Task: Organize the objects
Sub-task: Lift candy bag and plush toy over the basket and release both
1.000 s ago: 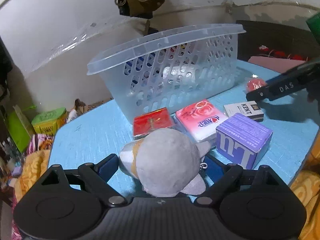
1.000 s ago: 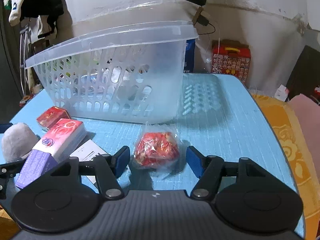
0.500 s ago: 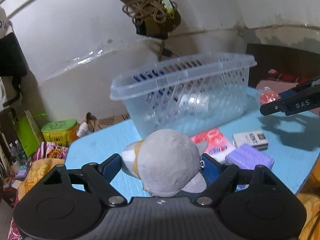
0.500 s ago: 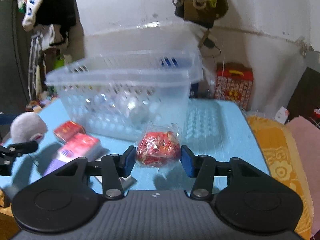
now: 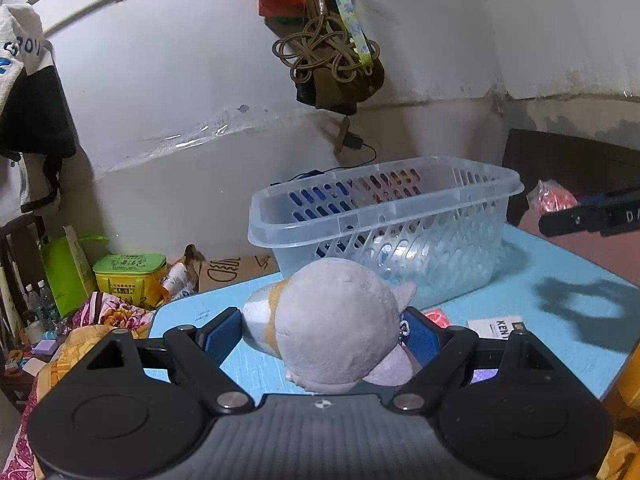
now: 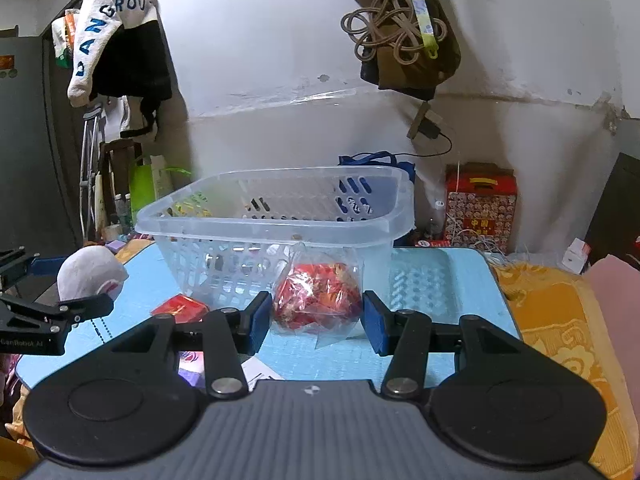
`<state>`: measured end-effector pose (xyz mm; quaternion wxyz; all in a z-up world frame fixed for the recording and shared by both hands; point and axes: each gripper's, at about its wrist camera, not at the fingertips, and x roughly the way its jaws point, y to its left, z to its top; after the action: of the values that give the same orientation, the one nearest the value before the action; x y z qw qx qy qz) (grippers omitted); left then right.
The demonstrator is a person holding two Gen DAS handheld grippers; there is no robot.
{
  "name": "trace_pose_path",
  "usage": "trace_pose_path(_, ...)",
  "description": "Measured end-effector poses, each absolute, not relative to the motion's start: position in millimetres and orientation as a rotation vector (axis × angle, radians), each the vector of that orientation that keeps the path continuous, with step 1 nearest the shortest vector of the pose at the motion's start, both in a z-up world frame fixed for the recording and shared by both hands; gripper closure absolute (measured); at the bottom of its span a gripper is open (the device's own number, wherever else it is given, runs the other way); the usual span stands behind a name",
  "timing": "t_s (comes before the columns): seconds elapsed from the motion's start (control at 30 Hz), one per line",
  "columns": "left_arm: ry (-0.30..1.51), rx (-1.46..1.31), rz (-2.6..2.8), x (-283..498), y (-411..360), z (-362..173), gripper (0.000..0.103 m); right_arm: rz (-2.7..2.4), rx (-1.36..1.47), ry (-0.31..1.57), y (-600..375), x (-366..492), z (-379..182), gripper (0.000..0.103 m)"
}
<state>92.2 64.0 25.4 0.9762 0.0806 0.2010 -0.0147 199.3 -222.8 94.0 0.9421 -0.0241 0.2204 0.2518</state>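
My left gripper (image 5: 324, 330) is shut on a grey plush toy (image 5: 336, 324) and holds it above the blue table (image 5: 560, 300), in front of the clear plastic basket (image 5: 384, 216). My right gripper (image 6: 316, 318) is shut on a clear bag of red sweets (image 6: 318, 298), lifted off the table in front of the basket (image 6: 276, 220). The bag (image 5: 554, 200) also shows in the left wrist view, right of the basket. The plush (image 6: 90, 272) shows at the left of the right wrist view.
A red packet (image 6: 180, 308), a white KENT box (image 5: 496, 326) and a purple box (image 5: 484, 376) lie on the table below the grippers. A red gift box (image 6: 480, 204) stands behind the table. An orange blanket (image 6: 560, 320) lies to the right.
Both grippers have risen off the table with their objects, the plush on the left and the sweets bag on the right. The right jaws closed onto the bag. The basket now appears lower.
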Motion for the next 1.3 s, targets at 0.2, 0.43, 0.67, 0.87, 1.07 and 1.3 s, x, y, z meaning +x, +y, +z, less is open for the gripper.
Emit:
trace_pose_path(0.2,0.392,0.156,-0.031,91,65,30,0.015,0.524,-0.039,0.433,-224,193,99,0.051)
trace_pose_path(0.43,0.356,0.121,-0.028,88,71,43,0.015,0.536,-0.028,0.406,-225,188,107,0.051)
trace_pose_path(0.67,0.326,0.076,-0.011,86,77,56,0.015,0.517,-0.025,0.374,-228,185,115,0.051)
trace_pose_path(0.87,0.302,0.015,-0.011,98,79,85,0.015,0.539,-0.012,0.344,-219,187,145,0.051)
trace_pose_path(1.07,0.275,-0.026,-0.003,137,72,121,0.015,0.509,-0.145,0.332,-184,213,181,0.051)
trace_pose_path(1.3,0.354,-0.045,0.055,219,66,130,0.016,0.449,-0.146,0.466,-170,295,187,0.051)
